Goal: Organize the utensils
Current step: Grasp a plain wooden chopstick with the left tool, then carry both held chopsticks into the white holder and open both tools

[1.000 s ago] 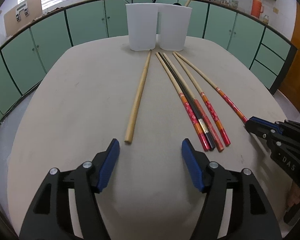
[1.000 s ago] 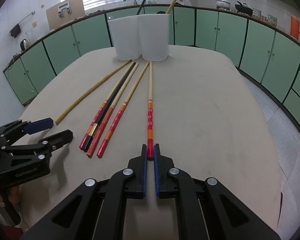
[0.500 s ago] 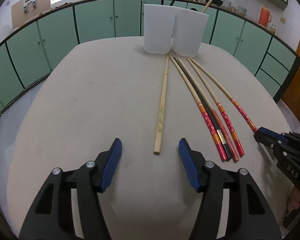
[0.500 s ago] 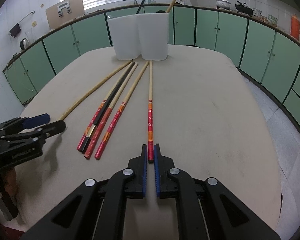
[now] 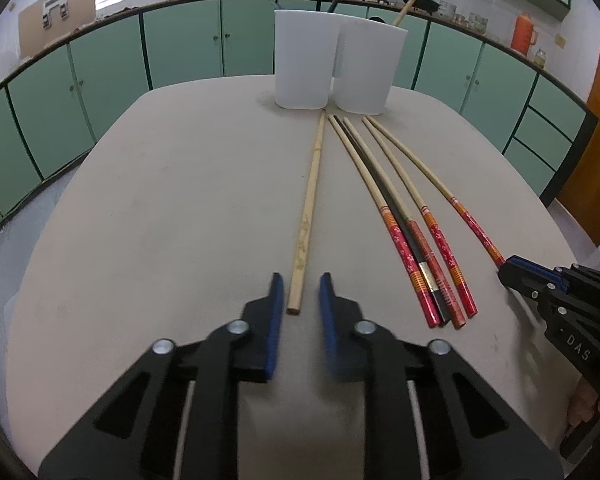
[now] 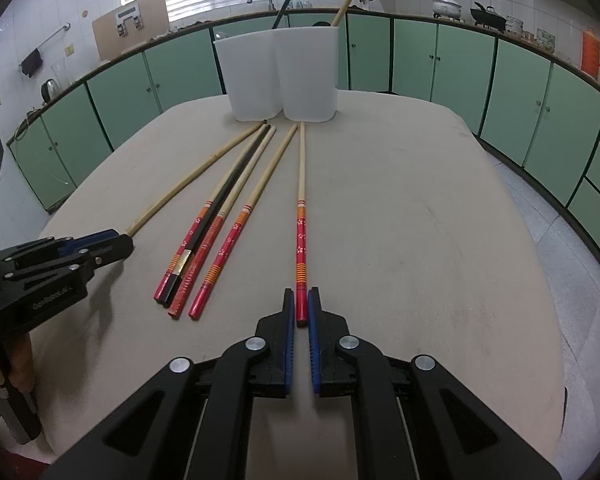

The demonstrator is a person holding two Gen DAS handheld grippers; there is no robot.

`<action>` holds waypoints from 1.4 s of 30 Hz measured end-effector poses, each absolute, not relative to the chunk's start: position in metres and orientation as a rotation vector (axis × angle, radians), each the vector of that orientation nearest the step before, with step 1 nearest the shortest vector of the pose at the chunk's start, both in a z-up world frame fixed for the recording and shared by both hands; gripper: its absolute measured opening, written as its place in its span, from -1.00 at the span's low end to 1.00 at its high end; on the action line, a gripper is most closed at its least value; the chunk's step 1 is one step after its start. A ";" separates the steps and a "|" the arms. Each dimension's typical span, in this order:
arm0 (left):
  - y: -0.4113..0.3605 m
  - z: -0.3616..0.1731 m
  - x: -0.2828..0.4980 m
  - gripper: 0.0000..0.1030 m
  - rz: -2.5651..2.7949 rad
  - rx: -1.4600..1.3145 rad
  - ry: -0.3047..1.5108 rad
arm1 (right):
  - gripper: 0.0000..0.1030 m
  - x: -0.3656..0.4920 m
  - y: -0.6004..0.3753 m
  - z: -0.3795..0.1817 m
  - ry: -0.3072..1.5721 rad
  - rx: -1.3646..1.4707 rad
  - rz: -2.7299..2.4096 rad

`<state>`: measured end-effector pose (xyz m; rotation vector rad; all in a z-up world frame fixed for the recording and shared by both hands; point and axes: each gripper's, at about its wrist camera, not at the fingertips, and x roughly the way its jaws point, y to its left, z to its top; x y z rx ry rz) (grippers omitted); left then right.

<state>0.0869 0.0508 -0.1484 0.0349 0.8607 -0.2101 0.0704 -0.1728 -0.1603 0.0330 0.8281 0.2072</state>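
Closing on the near end of a plain bamboo chopstick (image 5: 306, 216), the left claw (image 5: 299, 300) is seen with its blue pads just beside the stick, a narrow gap showing on each side. The right claw (image 6: 301, 312) is clamped narrow on the red-patterned end of another chopstick (image 6: 301, 216). Both sticks lie flat on the beige desk (image 5: 180, 200), tips pointing toward two white holders (image 5: 332, 68) at the far edge. A cluster of four more chopsticks (image 5: 416, 240) lies between them. The pick-up step is judged under way; next, firm grips and a lift toward the holders are called for.
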 end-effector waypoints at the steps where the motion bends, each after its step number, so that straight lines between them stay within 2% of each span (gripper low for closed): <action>1: 0.049 -0.149 0.087 -0.82 -0.207 0.043 0.861 | -0.84 0.070 -0.173 -0.160 0.827 0.032 0.209; 11: 0.049 -0.145 0.085 -0.88 -0.204 0.044 0.857 | -0.89 0.069 -0.172 -0.160 0.822 0.024 0.207; 16: 0.049 -0.126 0.077 -0.88 -0.207 0.074 0.815 | -0.89 0.067 -0.178 -0.146 0.787 0.039 0.212; 31: 0.051 -0.016 0.062 -0.88 -0.247 0.096 0.577 | -0.89 0.070 -0.194 -0.038 0.557 -0.007 0.222; 42: 0.043 0.038 0.088 -0.88 -0.300 0.079 0.484 | -0.89 0.115 -0.196 0.025 0.520 -0.005 0.301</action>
